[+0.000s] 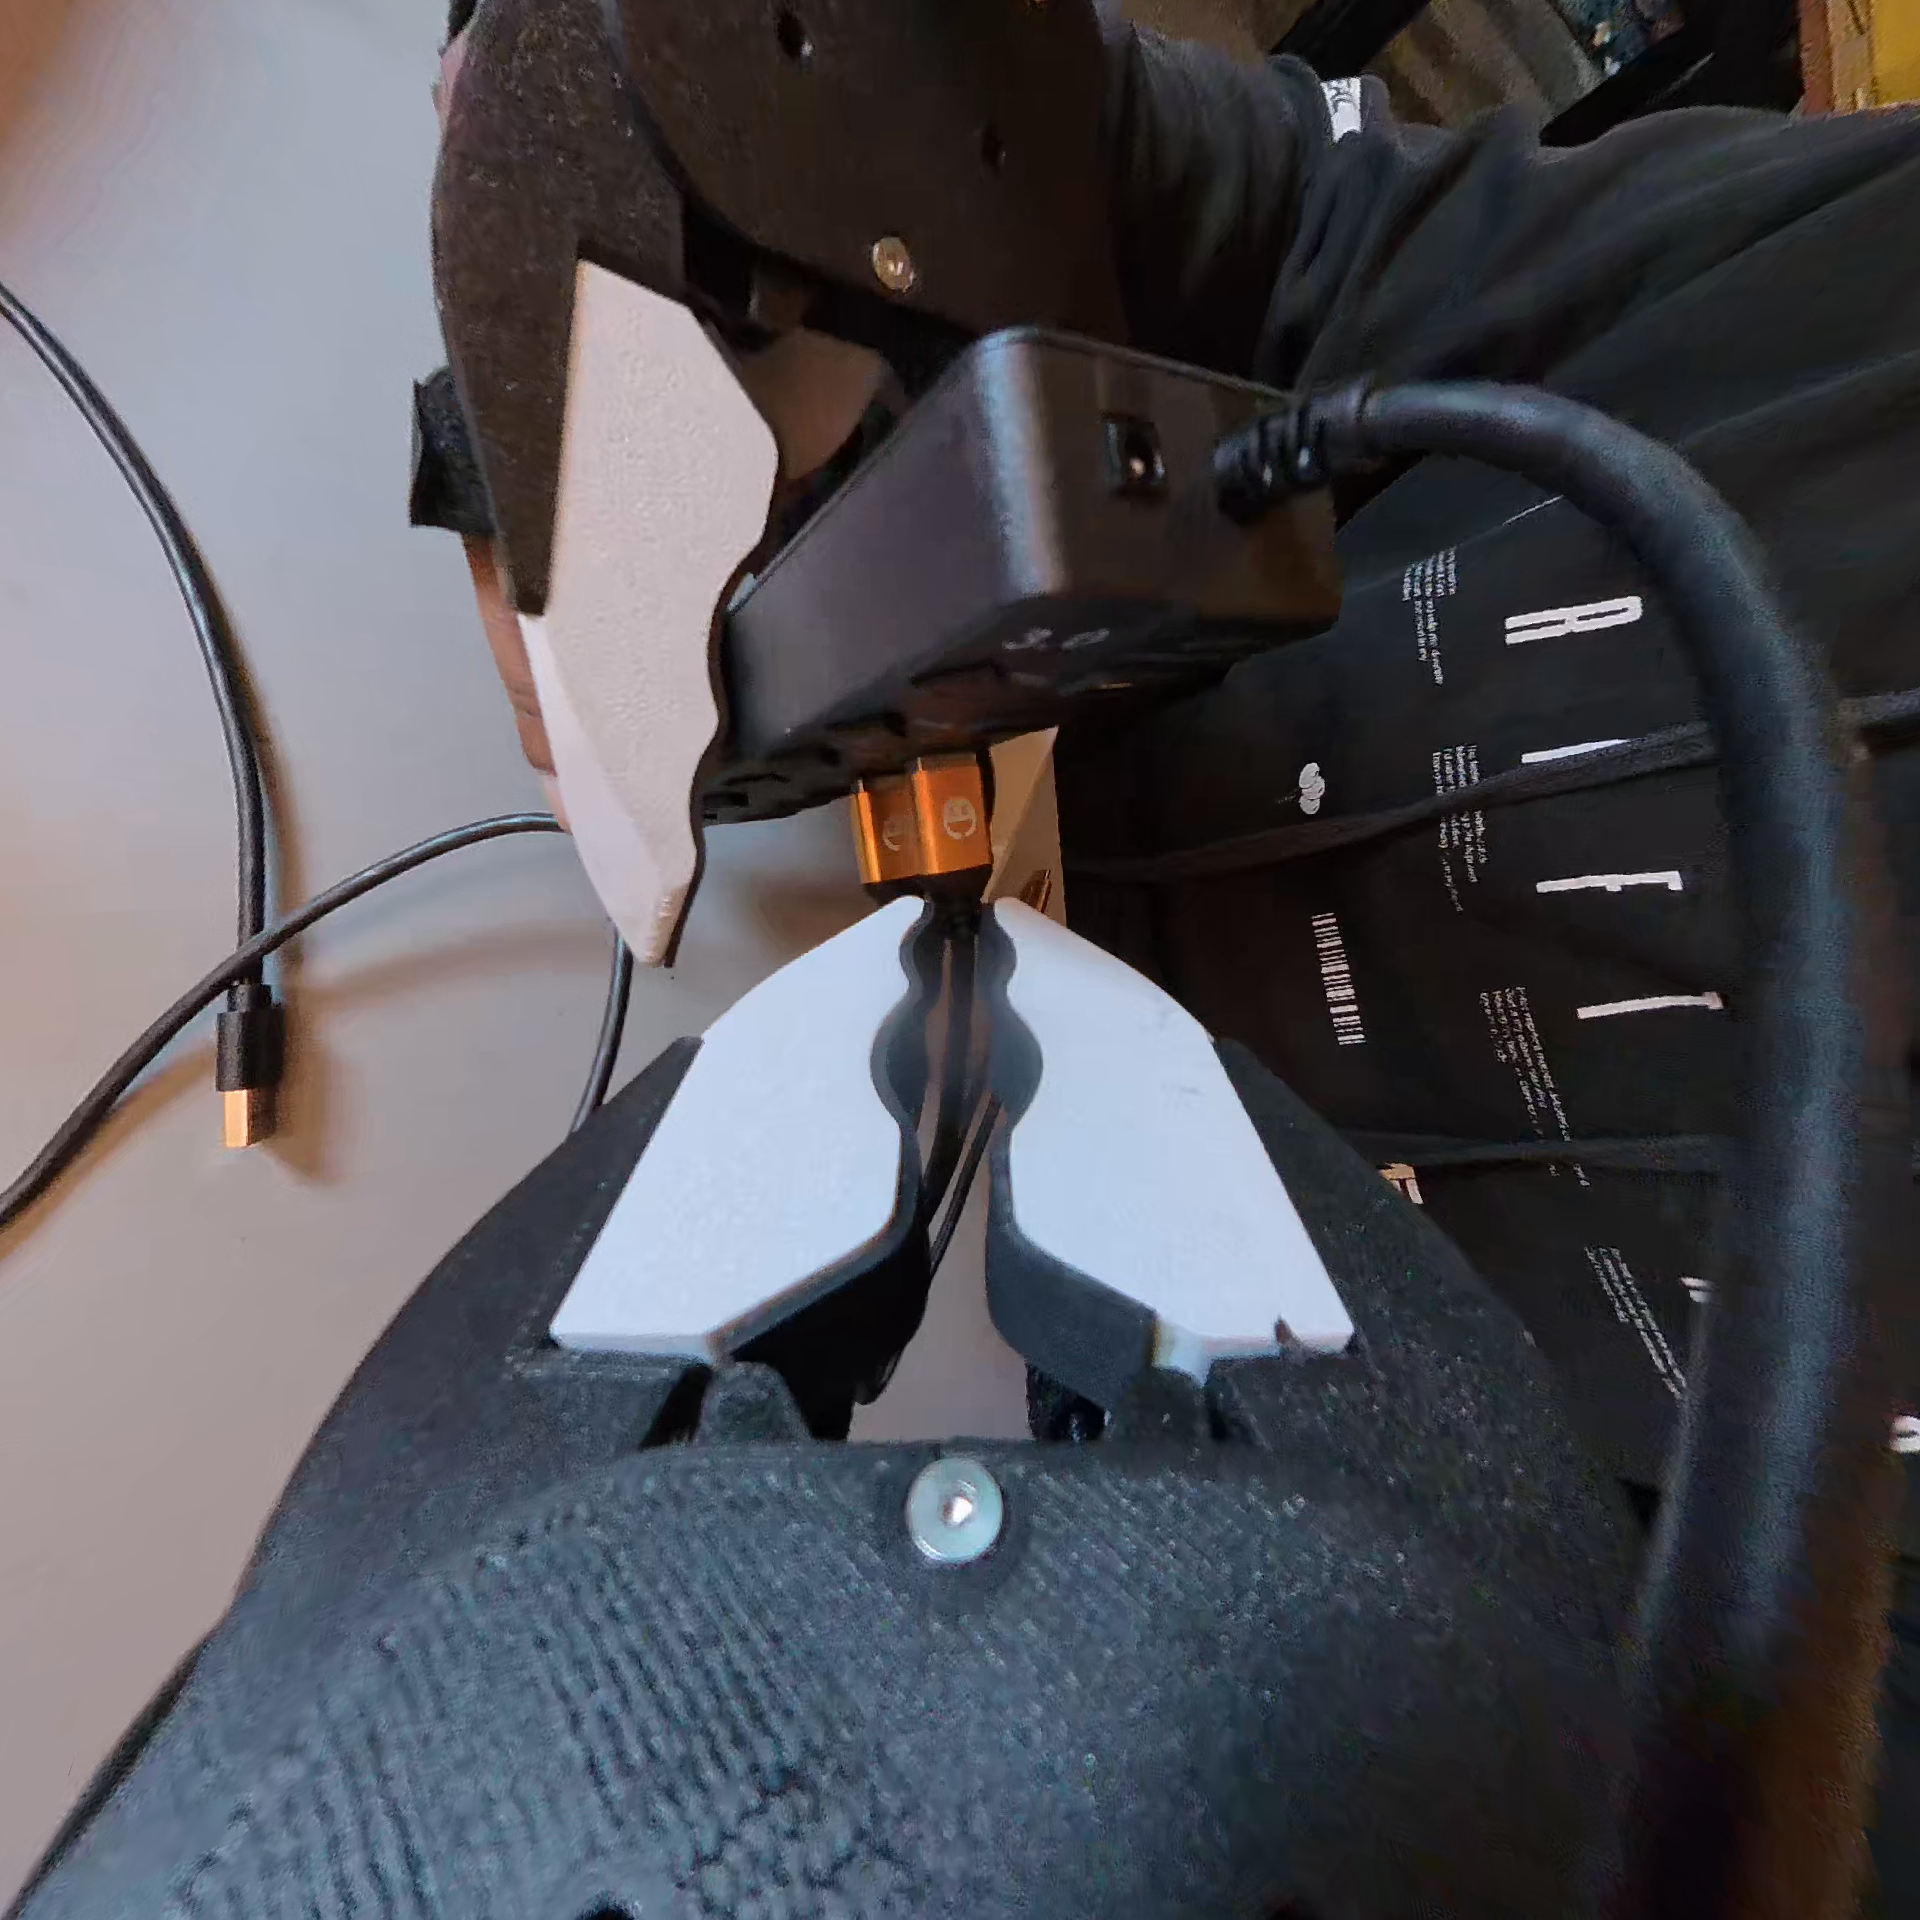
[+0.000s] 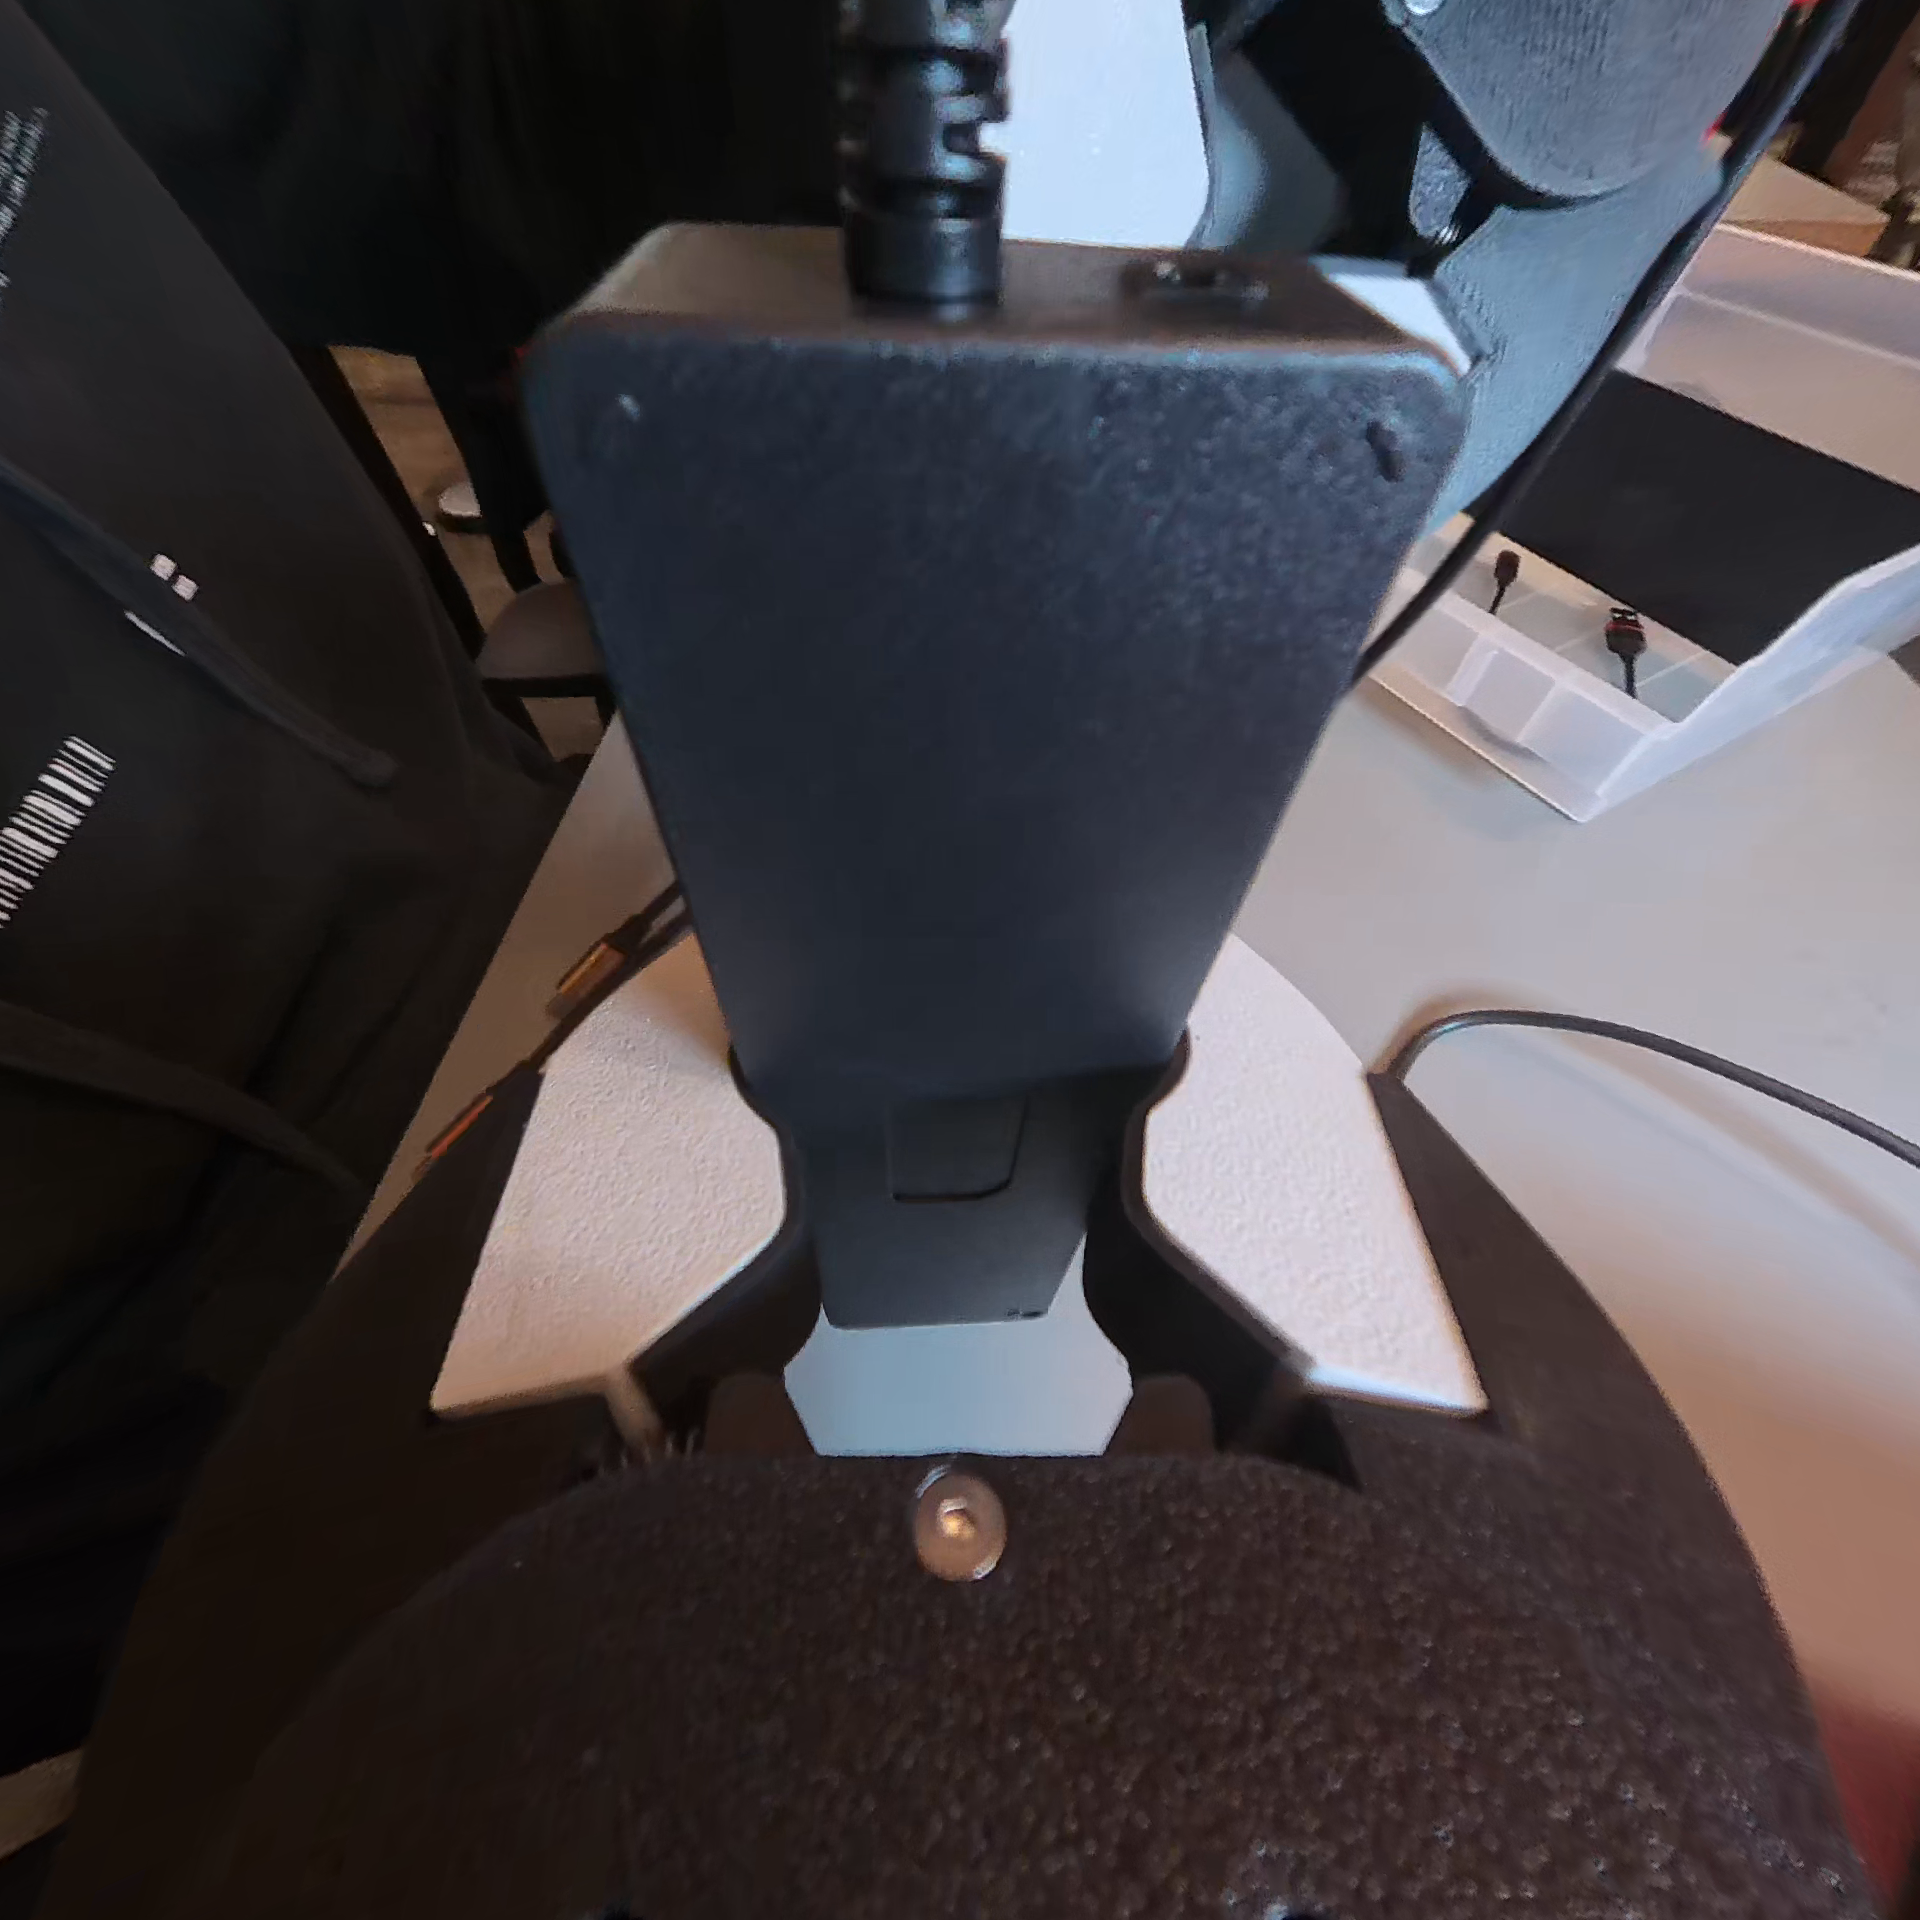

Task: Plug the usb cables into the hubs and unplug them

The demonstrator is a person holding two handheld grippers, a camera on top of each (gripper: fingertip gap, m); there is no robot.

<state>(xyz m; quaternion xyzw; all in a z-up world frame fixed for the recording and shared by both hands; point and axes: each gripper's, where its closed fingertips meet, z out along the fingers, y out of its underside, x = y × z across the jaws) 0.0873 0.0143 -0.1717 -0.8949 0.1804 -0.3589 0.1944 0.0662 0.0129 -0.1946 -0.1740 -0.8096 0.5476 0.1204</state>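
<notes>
Two orange plugs point(image 1: 920, 831), side by side, seated in ports on the hub's point(image 1: 1029, 520) long edge, shells sticking out toward the left gripper point(image 1: 961, 914). Straight ahead of that gripper and just past its tips; plug axis in line with the fingers, square to the hub's length. Thin black cords point(image 1: 951, 1039) running back from the shells through the gap between the fingers.

Left gripper pressed together on those cords right behind the shells; cannot tell whether the tips touch the metal. Nearer of the two tools to the plugs, so likely the one to pull.

Hub held in the air above the table point(image 1: 156, 520), its long axis running away along the right gripper point(image 2: 961, 1049), which pinches the near end of the black body from both sides. Thick cable point(image 1: 1714, 727) leaving the far end and arching down on the right.

Judged as unplugging about to begin: a straight draw back along the plug axis, with the right gripper bracing the hub. Grip on cords rather than shells, so some risk of slipping or straining the joint.

Farther out: a loose black plug point(image 1: 246, 1070) lying on the table to the left; a clear tray point(image 2: 1558, 707) far right.
</notes>
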